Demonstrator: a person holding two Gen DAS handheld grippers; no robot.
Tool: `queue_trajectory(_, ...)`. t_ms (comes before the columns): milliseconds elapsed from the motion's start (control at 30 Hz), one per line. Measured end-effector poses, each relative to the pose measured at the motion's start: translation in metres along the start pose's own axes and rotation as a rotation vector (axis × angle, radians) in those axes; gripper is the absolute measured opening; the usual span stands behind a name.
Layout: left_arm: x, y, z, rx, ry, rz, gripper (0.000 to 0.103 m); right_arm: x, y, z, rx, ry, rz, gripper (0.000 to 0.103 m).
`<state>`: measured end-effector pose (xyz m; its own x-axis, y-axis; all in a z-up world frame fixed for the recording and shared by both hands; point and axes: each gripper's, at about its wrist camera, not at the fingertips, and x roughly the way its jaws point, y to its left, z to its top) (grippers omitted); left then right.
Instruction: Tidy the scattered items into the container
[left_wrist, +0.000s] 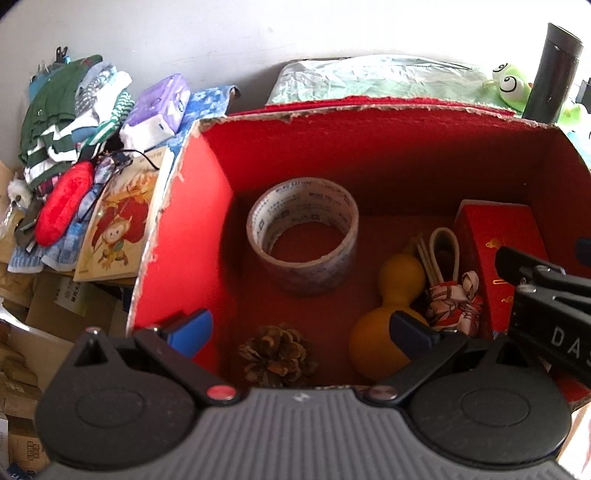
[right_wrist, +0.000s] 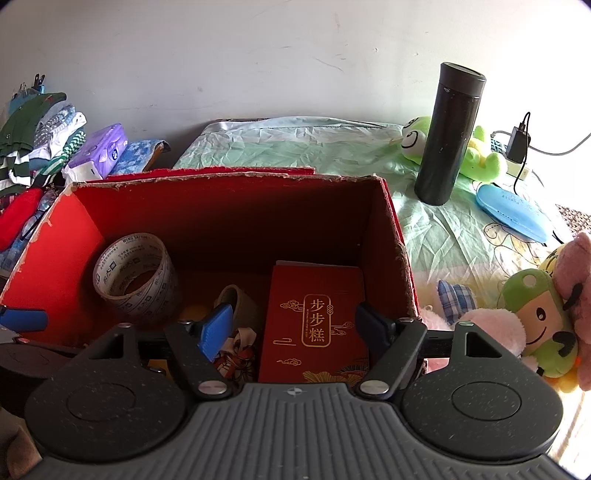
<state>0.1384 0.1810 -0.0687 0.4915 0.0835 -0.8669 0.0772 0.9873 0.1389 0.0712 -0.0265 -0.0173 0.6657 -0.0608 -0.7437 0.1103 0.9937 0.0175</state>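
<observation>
Inside, the torn-rimmed red box (right_wrist: 55, 258) holds a gold-lettered red packet (right_wrist: 314, 314); both tools gape wide, empty.

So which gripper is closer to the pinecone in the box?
Left. The pinecone lies just below the left gripper, between its open jaws. The right gripper hangs over the red packet at the box's other side.
</observation>
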Motion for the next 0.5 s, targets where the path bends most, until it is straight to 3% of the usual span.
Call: queue_trajectory(500,-0.0013,0.0004,-0.0004,-0.013,0.005,-0.015,0.102,-0.0002,-0.0004,0.0005,0.008,-0.006,0.001,0.076)
